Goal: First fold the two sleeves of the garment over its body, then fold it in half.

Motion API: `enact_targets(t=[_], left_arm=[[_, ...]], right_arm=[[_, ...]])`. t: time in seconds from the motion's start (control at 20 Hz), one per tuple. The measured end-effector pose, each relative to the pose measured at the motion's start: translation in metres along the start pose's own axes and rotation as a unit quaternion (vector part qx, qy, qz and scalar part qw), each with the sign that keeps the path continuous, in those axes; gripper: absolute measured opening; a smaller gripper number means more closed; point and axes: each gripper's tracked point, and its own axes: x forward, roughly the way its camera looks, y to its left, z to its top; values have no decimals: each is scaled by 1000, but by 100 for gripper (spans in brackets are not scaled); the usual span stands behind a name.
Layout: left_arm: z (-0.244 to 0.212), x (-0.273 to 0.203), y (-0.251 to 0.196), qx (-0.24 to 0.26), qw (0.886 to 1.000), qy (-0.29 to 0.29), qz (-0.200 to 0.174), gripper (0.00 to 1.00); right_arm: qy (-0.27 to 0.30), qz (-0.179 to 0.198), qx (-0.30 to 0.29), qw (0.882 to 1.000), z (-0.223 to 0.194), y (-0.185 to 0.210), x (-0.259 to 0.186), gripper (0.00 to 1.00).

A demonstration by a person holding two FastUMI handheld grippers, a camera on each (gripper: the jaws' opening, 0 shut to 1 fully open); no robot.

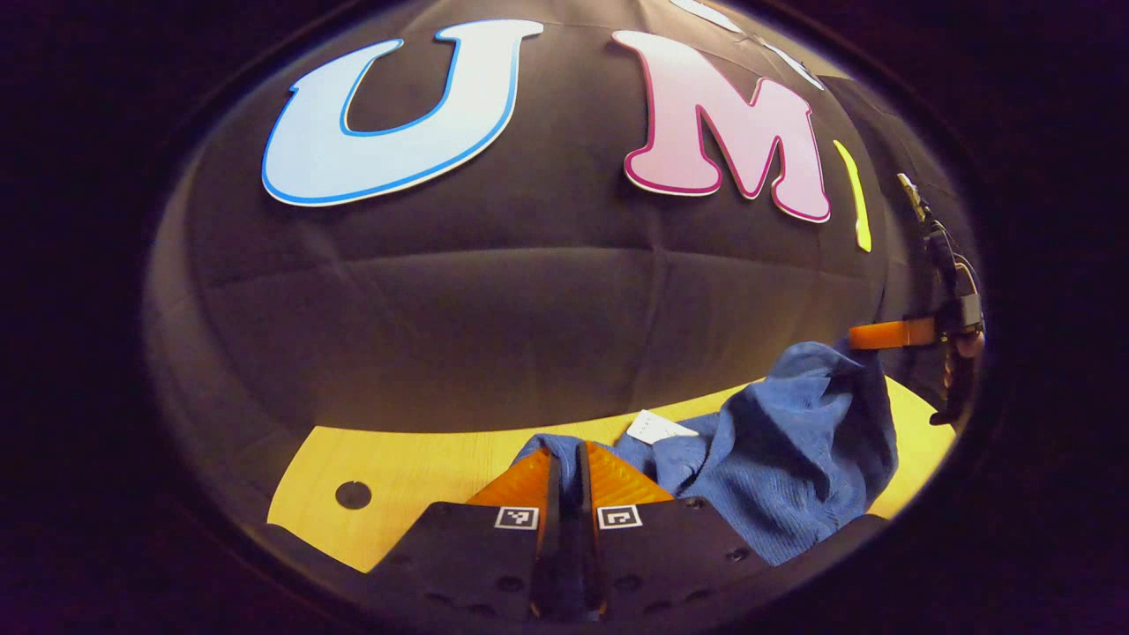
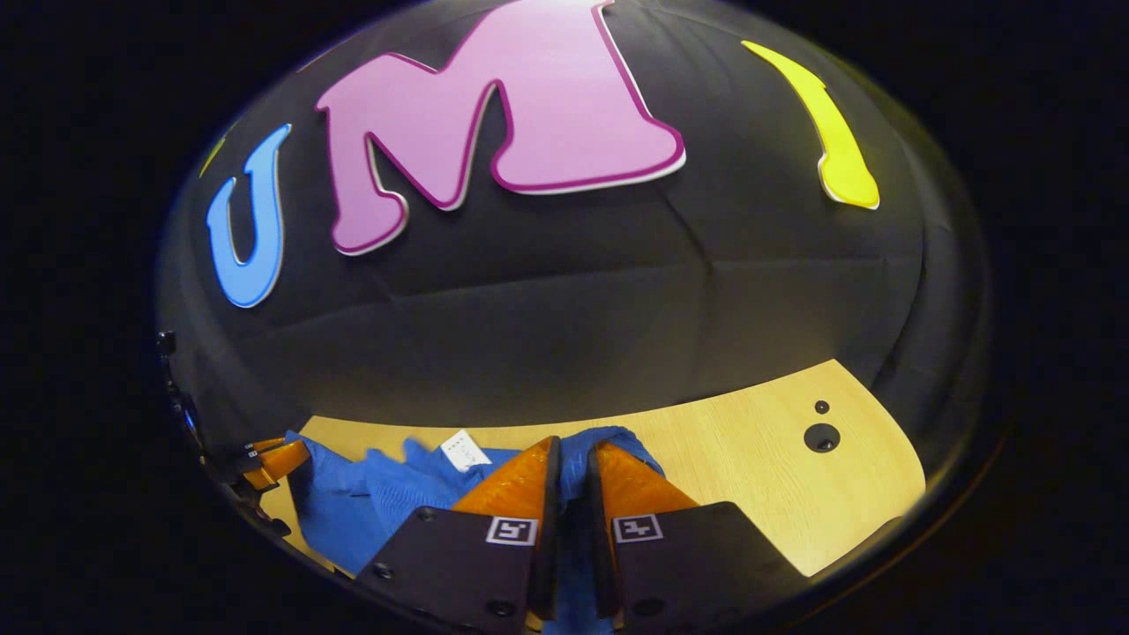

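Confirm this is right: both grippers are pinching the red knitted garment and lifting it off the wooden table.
The colour is wrong: the knitted garment is blue, not red, as the left gripper view shows. The rest holds: the left gripper and the right gripper each pinch its fabric, lifting it off the wooden table.
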Motion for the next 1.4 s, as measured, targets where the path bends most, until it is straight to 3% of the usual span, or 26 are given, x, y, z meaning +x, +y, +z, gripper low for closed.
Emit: enact_targets(t=[0.05,0.1,0.2,0.25,0.45,0.7,0.9,1.1,1.4], left_arm=[[-10,12,0,15,1000,17,5,14],[-18,20,1,29,999,28,23,35],[-31,16,-9,23,998,56,34,73],[-24,6,-15,1,998,49,30,74],[15,-51,-25,-68,997,-17,32,81],[52,-168,-25,-91,993,-67,40,81],[45,-267,-37,-73,994,-73,33,81],[27,-363,-42,-26,988,-109,104,77],[2,-491,-107,-32,986,-152,64,81]], right_arm=[[6,-2,-1,1000,-10,-2,10,40],[14,-15,-13,1000,-21,-9,16,39],[32,-24,-46,998,-33,-14,16,78],[27,-22,-60,998,-29,-13,10,98],[-38,-21,-80,996,2,4,-43,98],[-78,-31,-89,993,14,30,-144,98],[-92,-33,-61,993,-11,57,-237,98],[-71,-23,-59,995,-39,75,-320,98],[-133,-17,-40,990,-41,106,-442,97]])
